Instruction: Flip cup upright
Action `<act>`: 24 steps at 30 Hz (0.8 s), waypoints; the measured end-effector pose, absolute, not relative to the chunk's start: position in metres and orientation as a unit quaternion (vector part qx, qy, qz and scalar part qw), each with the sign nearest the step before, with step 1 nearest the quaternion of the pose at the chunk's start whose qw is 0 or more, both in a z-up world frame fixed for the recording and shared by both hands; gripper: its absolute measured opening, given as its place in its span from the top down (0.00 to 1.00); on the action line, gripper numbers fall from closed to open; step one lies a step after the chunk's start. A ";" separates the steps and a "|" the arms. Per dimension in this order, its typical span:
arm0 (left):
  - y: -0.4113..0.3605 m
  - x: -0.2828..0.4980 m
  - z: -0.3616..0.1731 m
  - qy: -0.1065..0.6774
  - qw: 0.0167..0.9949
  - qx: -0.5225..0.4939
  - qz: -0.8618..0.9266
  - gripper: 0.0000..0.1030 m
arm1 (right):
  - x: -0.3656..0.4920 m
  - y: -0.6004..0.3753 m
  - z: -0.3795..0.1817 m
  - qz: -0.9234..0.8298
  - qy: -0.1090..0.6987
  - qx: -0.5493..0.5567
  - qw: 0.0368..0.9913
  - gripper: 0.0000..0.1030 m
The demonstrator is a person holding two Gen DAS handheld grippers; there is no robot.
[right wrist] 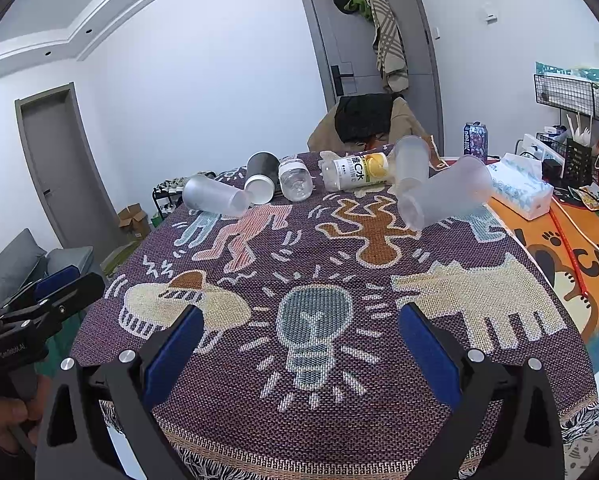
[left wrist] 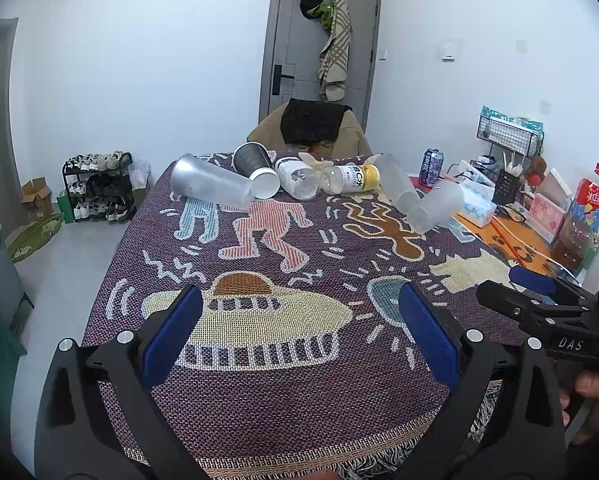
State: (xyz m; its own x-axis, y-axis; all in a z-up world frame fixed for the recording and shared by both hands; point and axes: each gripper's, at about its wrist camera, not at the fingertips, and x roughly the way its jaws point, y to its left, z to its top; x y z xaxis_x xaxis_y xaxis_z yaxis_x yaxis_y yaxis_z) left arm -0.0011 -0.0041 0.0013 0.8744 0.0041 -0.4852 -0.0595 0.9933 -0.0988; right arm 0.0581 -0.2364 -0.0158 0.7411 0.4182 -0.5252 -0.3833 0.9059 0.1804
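Both grippers hover over the near edge of the patterned cloth (right wrist: 339, 248), well short of the clutter at its far end. The left gripper (left wrist: 299, 336) has its blue pads spread wide with nothing between them; the right gripper (right wrist: 301, 342) is equally wide and empty. Far across the cloth, a frosted cup (right wrist: 445, 196) lies on its side at the cloth's right edge, just beside a tissue box (right wrist: 519, 190). Another frosted cup (left wrist: 211, 184) lies toppled toward the cloth's far left, apparently touching a dark paper cup (left wrist: 255, 168).
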 end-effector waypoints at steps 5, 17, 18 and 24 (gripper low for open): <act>-0.003 -0.002 0.001 0.251 0.966 -0.056 0.016 0.05 | 0.058 -0.238 -0.017 0.216 0.289 0.030 0.932 0.07; 0.000 -0.003 -0.001 0.251 0.966 -0.062 0.014 0.05 | 0.055 -0.239 -0.014 0.210 0.288 0.029 0.934 0.07; 0.001 -0.002 -0.002 0.252 0.966 -0.063 0.012 0.05 | 0.055 -0.239 -0.014 0.210 0.288 0.029 0.934 0.07; 0.003 0.000 -0.004 0.255 0.965 -0.064 0.011 0.05 | 0.057 -0.240 -0.014 0.209 0.289 0.029 0.934 0.07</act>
